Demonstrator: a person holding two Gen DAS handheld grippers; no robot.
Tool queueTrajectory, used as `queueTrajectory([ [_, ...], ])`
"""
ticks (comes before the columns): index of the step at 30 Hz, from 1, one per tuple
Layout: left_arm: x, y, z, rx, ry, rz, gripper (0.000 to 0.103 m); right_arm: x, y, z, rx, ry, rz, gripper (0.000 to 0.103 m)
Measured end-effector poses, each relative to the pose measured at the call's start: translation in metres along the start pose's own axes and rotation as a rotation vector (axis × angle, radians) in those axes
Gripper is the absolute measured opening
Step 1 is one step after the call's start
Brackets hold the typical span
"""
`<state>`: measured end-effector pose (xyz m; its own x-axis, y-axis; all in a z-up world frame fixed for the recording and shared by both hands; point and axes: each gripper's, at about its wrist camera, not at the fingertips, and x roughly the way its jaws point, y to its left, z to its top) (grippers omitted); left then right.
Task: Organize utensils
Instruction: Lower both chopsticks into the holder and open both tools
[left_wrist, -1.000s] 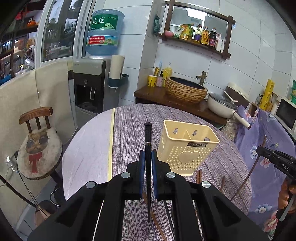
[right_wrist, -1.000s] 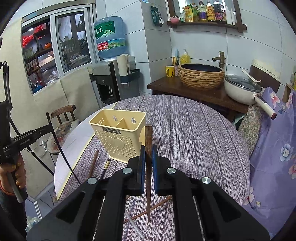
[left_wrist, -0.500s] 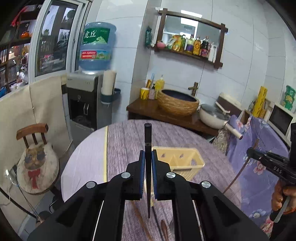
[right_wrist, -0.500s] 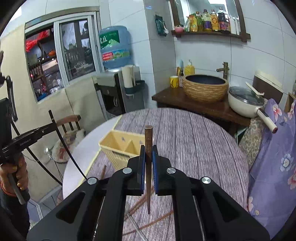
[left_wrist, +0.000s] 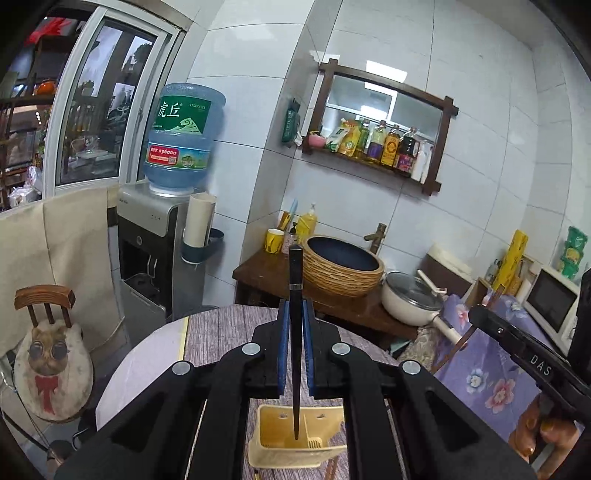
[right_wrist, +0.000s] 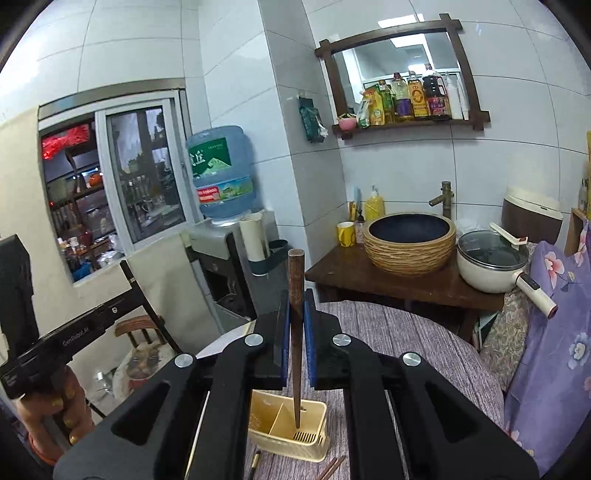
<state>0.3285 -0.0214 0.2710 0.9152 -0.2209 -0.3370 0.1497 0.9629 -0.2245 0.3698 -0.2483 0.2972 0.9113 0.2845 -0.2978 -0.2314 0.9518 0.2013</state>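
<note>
My left gripper (left_wrist: 295, 314) is shut on a black chopstick (left_wrist: 296, 280) held upright; its thin tip hangs over the cream utensil holder (left_wrist: 280, 448) on the table below. My right gripper (right_wrist: 296, 299) is shut on a brown wooden chopstick (right_wrist: 296, 280), also upright, with its point above the right compartment of the same holder (right_wrist: 280, 413). More chopsticks (right_wrist: 334, 467) lie on the purple table cloth (right_wrist: 424, 343) beside the holder. Each view shows the other gripper held in a hand at its side edge.
A dark wooden counter (right_wrist: 406, 284) behind the round table carries a woven basin (right_wrist: 410, 240), a yellow mug and a white pot (right_wrist: 491, 262). A water dispenser (left_wrist: 155, 240) and a small wooden chair (left_wrist: 48, 332) stand on the left. Floral purple fabric (right_wrist: 546, 332) lies to the right.
Both grippers have risen with their chopsticks. The utensil holder has dropped from mid-frame to the bottom of both views, and more of the wall and shelf shows.
</note>
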Motion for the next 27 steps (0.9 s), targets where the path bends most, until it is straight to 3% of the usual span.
queueTrajectory([
  [7,0.051,0.003,-0.046,0.012,0.087,0.04,0.008,0.065,-0.001,-0.05,0.009,0.118,-0.034,0.008],
  [13,0.081,0.013,-0.08,-0.001,0.183,0.055,0.008,0.092,-0.005,-0.083,0.007,0.188,-0.05,0.008],
  [20,0.097,0.02,-0.098,-0.006,0.24,0.065,0.008,0.101,-0.012,-0.099,0.016,0.203,-0.064,0.008],
  [27,0.096,0.018,-0.1,0.011,0.236,0.061,0.008,0.1,-0.014,-0.104,0.017,0.202,-0.064,0.011],
])
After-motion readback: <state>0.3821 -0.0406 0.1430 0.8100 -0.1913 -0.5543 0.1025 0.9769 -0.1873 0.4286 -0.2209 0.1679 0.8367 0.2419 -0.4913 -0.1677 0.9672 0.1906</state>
